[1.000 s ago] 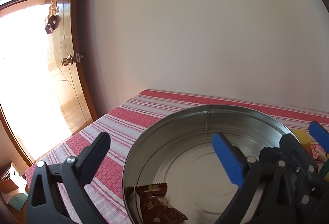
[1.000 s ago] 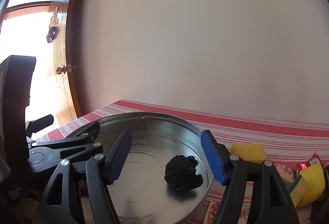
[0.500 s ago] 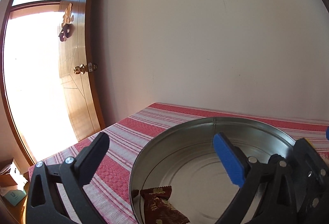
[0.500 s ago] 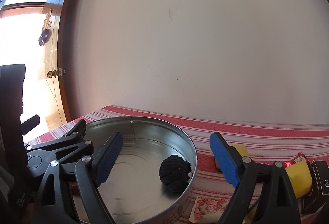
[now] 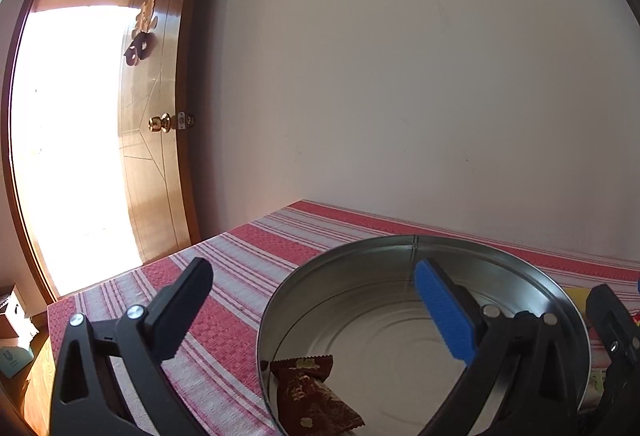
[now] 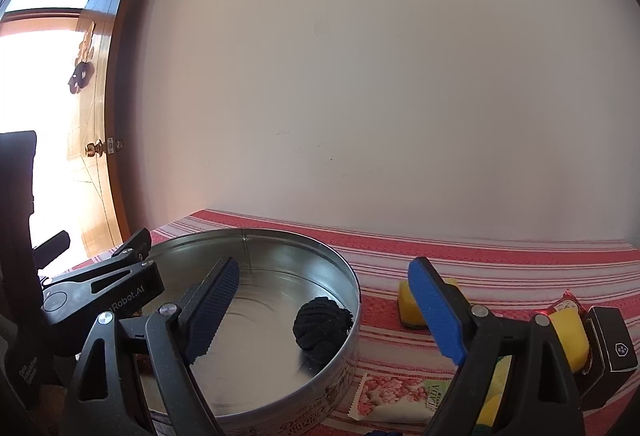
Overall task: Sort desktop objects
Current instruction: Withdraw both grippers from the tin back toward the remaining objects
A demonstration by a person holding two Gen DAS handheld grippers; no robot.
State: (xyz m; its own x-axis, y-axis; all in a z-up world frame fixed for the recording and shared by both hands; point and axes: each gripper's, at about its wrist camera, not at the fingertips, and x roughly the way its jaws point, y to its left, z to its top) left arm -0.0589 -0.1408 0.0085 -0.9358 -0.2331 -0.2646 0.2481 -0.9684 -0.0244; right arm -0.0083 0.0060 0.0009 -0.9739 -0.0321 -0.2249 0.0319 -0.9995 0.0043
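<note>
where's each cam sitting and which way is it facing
Left wrist: sits on the left gripper, looking along its open fingers over the round metal tin holding a dark red snack packet, toward the wall and open door.
Right wrist: sits on the right gripper, open and empty, facing the tin with a black yarn ball, yellow sponges to its right; the left gripper shows at left.
Shared: tin, striped tablecloth, door, wall.

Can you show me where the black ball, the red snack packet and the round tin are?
black ball (image 6: 322, 328), right wrist view, its middle.
red snack packet (image 5: 314, 398), left wrist view, its printed front.
round tin (image 6: 352, 300), right wrist view, its right rim.
</note>
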